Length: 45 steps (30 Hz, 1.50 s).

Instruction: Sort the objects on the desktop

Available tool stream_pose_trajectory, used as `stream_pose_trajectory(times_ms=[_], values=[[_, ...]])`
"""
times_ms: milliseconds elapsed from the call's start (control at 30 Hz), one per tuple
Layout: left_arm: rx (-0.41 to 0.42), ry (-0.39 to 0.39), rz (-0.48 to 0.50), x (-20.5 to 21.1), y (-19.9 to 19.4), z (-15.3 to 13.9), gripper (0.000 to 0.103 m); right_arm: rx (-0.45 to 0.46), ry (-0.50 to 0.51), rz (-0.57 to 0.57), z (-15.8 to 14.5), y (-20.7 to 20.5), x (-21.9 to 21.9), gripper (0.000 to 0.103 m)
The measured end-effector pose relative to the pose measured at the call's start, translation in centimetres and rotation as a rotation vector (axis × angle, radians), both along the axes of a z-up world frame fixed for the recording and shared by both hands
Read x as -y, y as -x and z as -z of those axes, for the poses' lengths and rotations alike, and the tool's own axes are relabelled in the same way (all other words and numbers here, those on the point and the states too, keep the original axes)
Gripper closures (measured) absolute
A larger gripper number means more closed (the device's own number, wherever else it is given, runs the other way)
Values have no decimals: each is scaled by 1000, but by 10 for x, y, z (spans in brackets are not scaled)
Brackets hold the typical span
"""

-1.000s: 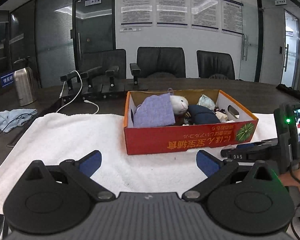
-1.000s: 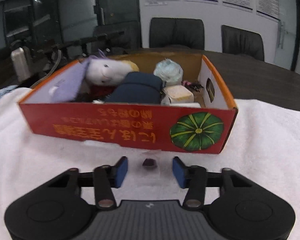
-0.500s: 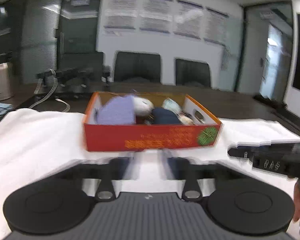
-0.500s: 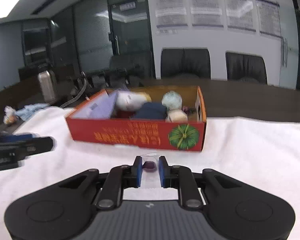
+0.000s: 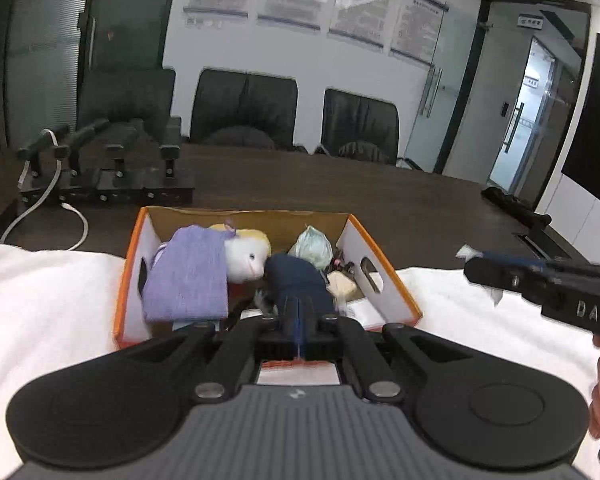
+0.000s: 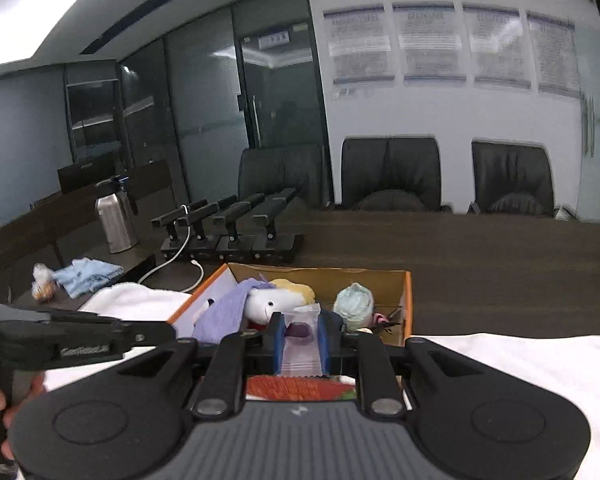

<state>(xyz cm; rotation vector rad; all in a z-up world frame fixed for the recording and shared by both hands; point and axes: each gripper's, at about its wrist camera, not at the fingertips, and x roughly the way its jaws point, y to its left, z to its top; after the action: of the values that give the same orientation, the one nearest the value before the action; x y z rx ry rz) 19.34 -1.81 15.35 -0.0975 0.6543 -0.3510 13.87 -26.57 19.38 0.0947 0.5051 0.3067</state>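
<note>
Since 1 second ago, both grippers have risen off the white towel (image 5: 52, 292) and now hang above the red cardboard box (image 5: 384, 280). The right gripper (image 6: 301, 334) has narrowed its jaws onto a small clear plastic bag (image 6: 303, 340) with a dark purple lump inside, held over the box's near edge. The left gripper (image 5: 298, 320) has closed, its blue pads pressed together, empty. Inside lie a purple cloth (image 5: 188, 276) and a soft white toy (image 5: 244, 258).

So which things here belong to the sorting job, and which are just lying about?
In the job:
- small plastic bag, clamped in right gripper
- orange box
- left gripper, shut and empty

Lying about:
- steel flask
- blue cloth
- charging docks
- office chairs
</note>
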Motion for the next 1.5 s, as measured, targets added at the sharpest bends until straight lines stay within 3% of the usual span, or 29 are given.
stream_pose_trajectory(times_ms=[133, 267, 433, 567, 667, 700, 767, 800, 833, 867, 900, 933, 1133, 1333, 1500], values=[[-179, 7, 46, 5, -63, 1, 102, -122, 27, -18, -8, -55, -1, 87], [-360, -37, -16, 11, -116, 33, 102, -234, 138, 31, 3, -119, -5, 87], [-445, -97, -74, 16, -155, 68, 102, -432, 186, 101, 51, -188, -1, 87], [-491, -133, -62, 23, -170, 79, 100, -545, 237, 129, 91, -212, -1, 87], [-561, -149, -78, 26, -178, 87, 91, -583, 279, 125, 107, -220, -7, 84], [-553, -165, -84, 28, -179, 88, 90, -593, 286, 126, 109, -221, -9, 84], [-552, -173, -100, 27, -179, 88, 71, -598, 283, 123, 111, -220, -10, 79], [-558, -147, -104, 24, -179, 88, 48, -600, 276, 120, 111, -219, -10, 74], [-560, -111, -98, 22, -177, 86, 34, -600, 267, 119, 109, -217, -11, 69], [-556, -95, -98, 22, -175, 82, 27, -598, 263, 121, 106, -215, -12, 64], [-549, -107, -108, 23, -172, 78, 10, -592, 265, 124, 103, -213, -13, 53], [-533, -128, -124, 25, -168, 73, 1, -582, 264, 124, 98, -211, -14, 49], [-484, -155, -102, 32, -138, 38, 0, -525, 244, 133, 64, -192, -16, 27], [-421, -200, -162, 24, -109, 19, 0, -464, 163, 164, 44, -162, -12, 9], [-322, -182, -204, 9, -78, 7, 0, -401, 156, 174, 36, -130, -18, 0]])
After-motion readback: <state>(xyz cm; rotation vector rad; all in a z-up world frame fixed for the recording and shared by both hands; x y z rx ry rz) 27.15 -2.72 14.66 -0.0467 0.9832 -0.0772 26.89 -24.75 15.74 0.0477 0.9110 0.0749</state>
